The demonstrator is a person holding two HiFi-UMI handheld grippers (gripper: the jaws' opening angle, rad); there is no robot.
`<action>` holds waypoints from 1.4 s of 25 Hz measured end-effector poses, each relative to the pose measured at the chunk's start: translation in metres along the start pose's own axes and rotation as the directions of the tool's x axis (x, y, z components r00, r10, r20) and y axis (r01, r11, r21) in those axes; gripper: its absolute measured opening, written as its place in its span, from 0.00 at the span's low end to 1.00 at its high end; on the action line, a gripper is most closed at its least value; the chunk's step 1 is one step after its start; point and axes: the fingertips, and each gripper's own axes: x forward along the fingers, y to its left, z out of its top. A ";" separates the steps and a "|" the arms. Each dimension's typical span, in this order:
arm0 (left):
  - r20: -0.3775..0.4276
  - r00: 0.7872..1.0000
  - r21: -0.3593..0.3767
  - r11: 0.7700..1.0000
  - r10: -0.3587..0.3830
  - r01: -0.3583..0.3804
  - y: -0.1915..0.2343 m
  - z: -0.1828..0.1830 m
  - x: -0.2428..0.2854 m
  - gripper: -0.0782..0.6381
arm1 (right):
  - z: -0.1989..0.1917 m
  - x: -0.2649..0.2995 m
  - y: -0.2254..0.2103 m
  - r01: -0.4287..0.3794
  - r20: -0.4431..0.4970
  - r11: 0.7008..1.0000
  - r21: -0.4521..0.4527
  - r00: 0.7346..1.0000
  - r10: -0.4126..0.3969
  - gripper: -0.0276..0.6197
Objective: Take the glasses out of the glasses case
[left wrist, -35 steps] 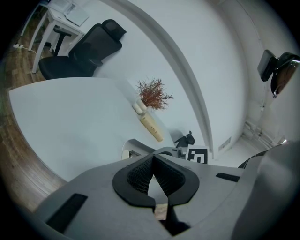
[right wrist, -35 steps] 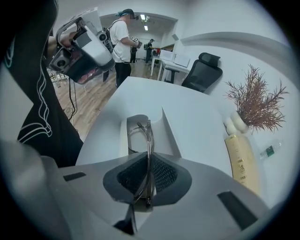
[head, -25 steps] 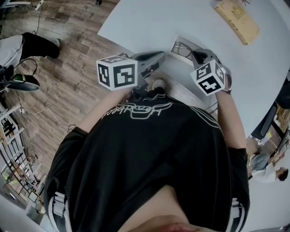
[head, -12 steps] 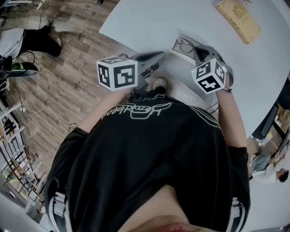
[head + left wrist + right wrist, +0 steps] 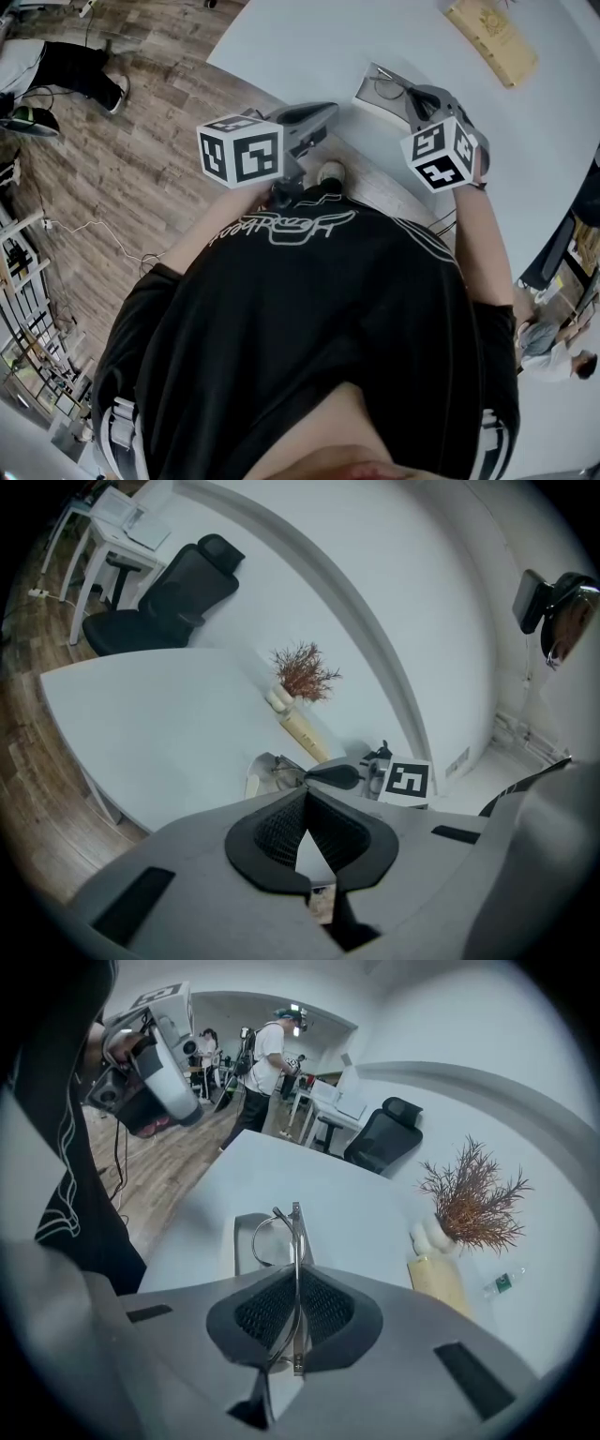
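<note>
The glasses (image 5: 296,1227), thin and wire-framed, are judged light, springy and easily bent. They are clamped by the metal frame between the right gripper's (image 5: 296,1277) jaws, over the open case (image 5: 242,1241). Whether they are quite clear of it cannot be told. A gentle hold near a hinge is advised, off the lenses. The case is seen on the table (image 5: 309,47) at 11 o'clock from that gripper. The left gripper (image 5: 305,797), at 9 o'clock, is closed on nothing

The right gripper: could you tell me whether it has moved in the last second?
Yes, slightly: the right gripper, shut on the glasses, has edged toward the wooden box.
</note>
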 end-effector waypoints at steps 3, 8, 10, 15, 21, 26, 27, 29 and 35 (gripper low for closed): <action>0.022 1.000 0.002 1.000 0.006 -0.006 -0.004 0.002 -0.004 0.12 | 0.007 -0.010 0.000 0.001 0.031 1.000 0.016 1.000 -0.002 0.07; 0.061 0.998 0.018 1.000 0.014 -0.015 -0.015 0.006 -0.016 0.12 | 0.016 -0.034 0.003 0.009 0.086 0.997 0.080 0.996 -0.016 0.07; 0.075 0.997 0.025 0.999 0.017 -0.019 -0.021 0.004 -0.020 0.12 | 0.017 -0.044 0.005 0.012 0.115 0.993 0.118 0.993 -0.026 0.07; 0.104 0.995 0.058 0.998 -0.002 -0.004 -0.046 -0.005 -0.027 0.12 | 0.018 -0.078 0.011 0.008 0.206 0.970 0.242 0.977 -0.060 0.07; 0.147 0.988 0.078 0.996 -0.044 0.033 -0.087 -0.008 -0.038 0.12 | 0.028 -0.139 0.008 -0.031 0.342 0.917 0.398 0.932 -0.117 0.07; 0.175 0.983 0.094 0.995 -0.051 0.035 -0.120 -0.034 -0.049 0.12 | 0.024 -0.193 0.023 -0.015 0.413 0.907 0.420 0.893 -0.177 0.07; 0.180 0.982 0.098 0.995 -0.052 0.035 -0.128 -0.038 -0.053 0.12 | 0.025 -0.204 0.027 -0.015 0.425 0.907 0.422 0.886 -0.183 0.07; 0.191 0.980 0.107 0.993 -0.062 0.043 -0.144 -0.048 -0.062 0.12 | 0.028 -0.227 0.035 -0.021 0.452 0.900 0.435 0.870 -0.198 0.07; 0.234 0.967 0.136 0.988 -0.099 0.068 -0.190 -0.074 -0.072 0.12 | 0.018 -0.287 0.054 -0.124 0.556 0.835 0.536 0.796 -0.238 0.07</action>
